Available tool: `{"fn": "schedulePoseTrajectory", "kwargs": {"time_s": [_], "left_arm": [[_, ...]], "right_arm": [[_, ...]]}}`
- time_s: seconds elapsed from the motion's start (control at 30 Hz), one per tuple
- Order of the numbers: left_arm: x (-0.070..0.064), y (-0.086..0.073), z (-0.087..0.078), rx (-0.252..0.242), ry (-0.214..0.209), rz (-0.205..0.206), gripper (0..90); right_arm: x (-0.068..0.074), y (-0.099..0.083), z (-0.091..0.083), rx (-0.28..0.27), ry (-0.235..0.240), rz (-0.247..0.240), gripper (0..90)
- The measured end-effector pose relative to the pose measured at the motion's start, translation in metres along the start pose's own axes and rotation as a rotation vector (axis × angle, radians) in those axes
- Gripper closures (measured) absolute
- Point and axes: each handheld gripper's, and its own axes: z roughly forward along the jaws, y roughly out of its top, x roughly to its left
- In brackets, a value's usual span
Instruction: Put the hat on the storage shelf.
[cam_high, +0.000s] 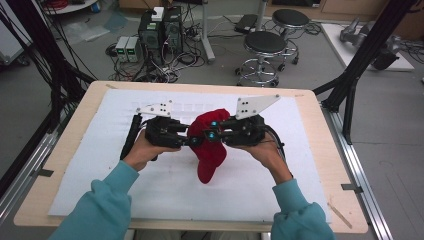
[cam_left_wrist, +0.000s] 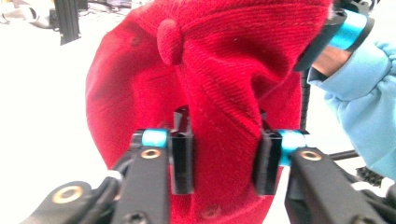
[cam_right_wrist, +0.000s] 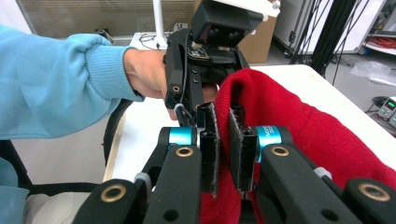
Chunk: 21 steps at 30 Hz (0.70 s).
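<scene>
Lab, white foam mat (cam_high: 100, 165) on wood table (cam_high: 320, 125) | red knit beanie (cam_high: 210, 145) held above mat centre | left gripper (cam_high: 187, 141) & right gripper (cam_high: 209, 134) both clamp beanie | stools (cam_high: 265, 45), PC towers (cam_high: 160, 27) behind | no legible text

Above the white mat (cam_high: 100, 165), the left gripper (cam_high: 186, 141) and right gripper (cam_high: 209, 131) meet at a red knit hat (cam_high: 210, 155) (its lower end hanging down).
</scene>
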Motion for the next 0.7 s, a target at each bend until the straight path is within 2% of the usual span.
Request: {"fn": "schedulePoseTrajectory", "kwargs": {"time_s": [0.17,0.27,0.4,0.53,0.6,0.7], "left_arm": [[-0.005,0.001,0.001,0.008,0.050,0.021,78.1],[-0.006,0.002,0.001,0.009,0.085,0.028,79.7],[-0.007,0.001,0.001,-0.004,0.117,0.024,80.2],[-0.008,0.001,0.001,-0.013,0.138,0.020,80.5],[-0.008,0.001,0.001,-0.014,0.144,0.016,80.6],[-0.009,0.002,-0.001,-0.010,0.159,0.021,80.6]], "right_arm": [[0.000,-0.001,0.001,0.011,-0.020,-0.002,81.6],[0.001,-0.004,0.001,-0.006,-0.027,0.014,73.7],[0.004,-0.007,0.001,-0.031,-0.043,0.033,52.3],[0.008,-0.006,0.001,-0.030,-0.074,0.033,32.8],[0.010,-0.006,0.001,-0.029,-0.111,0.043,20.4],[0.013,-0.006,0.001,-0.014,-0.152,0.063,11.4]]}}
